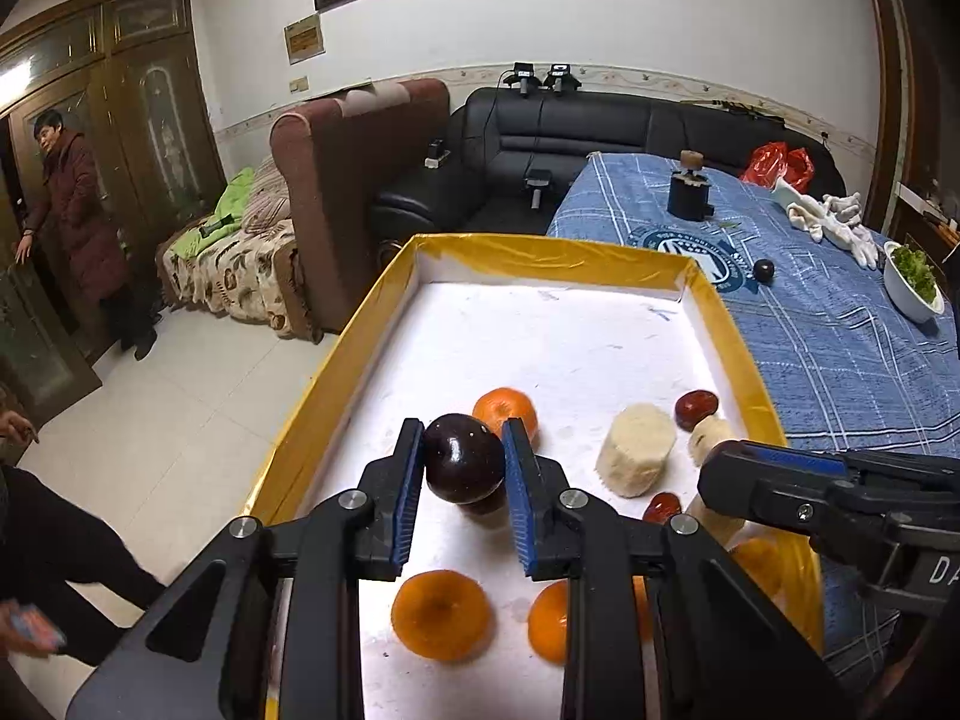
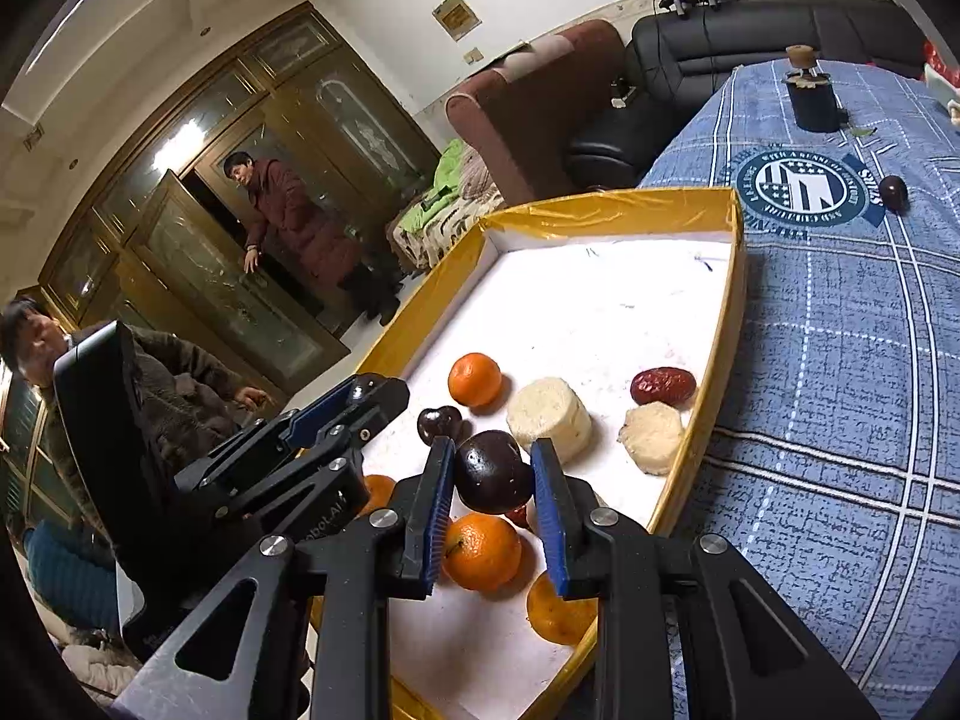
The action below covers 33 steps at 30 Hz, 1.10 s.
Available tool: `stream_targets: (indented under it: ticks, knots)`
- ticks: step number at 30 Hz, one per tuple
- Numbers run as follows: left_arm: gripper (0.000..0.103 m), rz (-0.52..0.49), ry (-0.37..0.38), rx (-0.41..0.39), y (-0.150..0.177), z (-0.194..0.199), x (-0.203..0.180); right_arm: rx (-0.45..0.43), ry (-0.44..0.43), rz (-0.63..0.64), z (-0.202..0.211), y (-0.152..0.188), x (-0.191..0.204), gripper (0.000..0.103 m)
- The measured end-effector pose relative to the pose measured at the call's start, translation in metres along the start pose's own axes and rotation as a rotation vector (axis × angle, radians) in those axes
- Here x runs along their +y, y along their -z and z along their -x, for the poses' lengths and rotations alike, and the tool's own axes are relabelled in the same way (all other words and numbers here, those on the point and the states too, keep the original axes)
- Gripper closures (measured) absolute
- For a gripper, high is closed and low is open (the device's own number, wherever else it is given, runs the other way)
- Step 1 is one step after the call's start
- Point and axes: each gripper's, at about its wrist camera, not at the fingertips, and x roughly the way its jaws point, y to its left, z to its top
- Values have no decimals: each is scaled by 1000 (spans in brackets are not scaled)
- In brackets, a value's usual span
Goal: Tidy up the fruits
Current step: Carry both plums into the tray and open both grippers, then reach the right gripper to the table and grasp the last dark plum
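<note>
A yellow-rimmed tray [image 1: 336, 366] with a white floor holds several oranges [image 1: 441, 615], pale sugarcane chunks [image 1: 636, 450] and red dates [image 1: 696, 409]. My left gripper [image 1: 462, 459] is shut on a dark plum [image 1: 463, 465] just above the tray floor. My right gripper [image 2: 492, 471] is shut on another dark plum [image 2: 493, 471] over an orange [image 2: 482, 551]. The left gripper and its plum [image 2: 439, 422] show in the right wrist view. The right gripper body [image 1: 828, 498] shows at the right of the left wrist view.
The tray [image 2: 735, 276] sits on a blue checked tablecloth [image 2: 840, 360]. A third dark plum [image 2: 892, 188] lies loose on the cloth. A black jar [image 1: 689, 195], white gloves [image 1: 834, 219] and a bowl of greens [image 1: 912, 285] stand further back. Two people are at the left.
</note>
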Motion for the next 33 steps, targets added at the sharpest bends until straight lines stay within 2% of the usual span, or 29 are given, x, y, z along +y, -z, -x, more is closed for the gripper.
stream_targets:
  ticks: [7,9,10,11,15,20,22,25,33]
  knots:
    - [78,-4,-55,27,5,-7,2,15,16,24,-5,1,4,73]
    - [69,-18,-75,26,6,-7,0,12,13,26,-5,0,5,69]
    - [53,-19,-87,23,5,-7,0,8,10,25,-4,0,5,62]
    - [41,-17,-94,15,4,-5,0,1,8,23,-3,-1,5,59]
    - [37,-39,-124,-26,1,4,-4,-28,-2,18,5,-5,3,58]
    - [32,-43,-107,-33,-2,10,-5,-62,11,8,17,-11,-4,58]
    - [30,-41,-89,-29,-3,11,-4,-81,40,5,26,-16,-13,58]
    - [20,-33,-79,-28,-5,13,-2,-115,120,-13,42,-29,-39,55]
    - [20,-68,-65,-17,-12,7,-8,-161,399,-107,71,-71,-140,54]
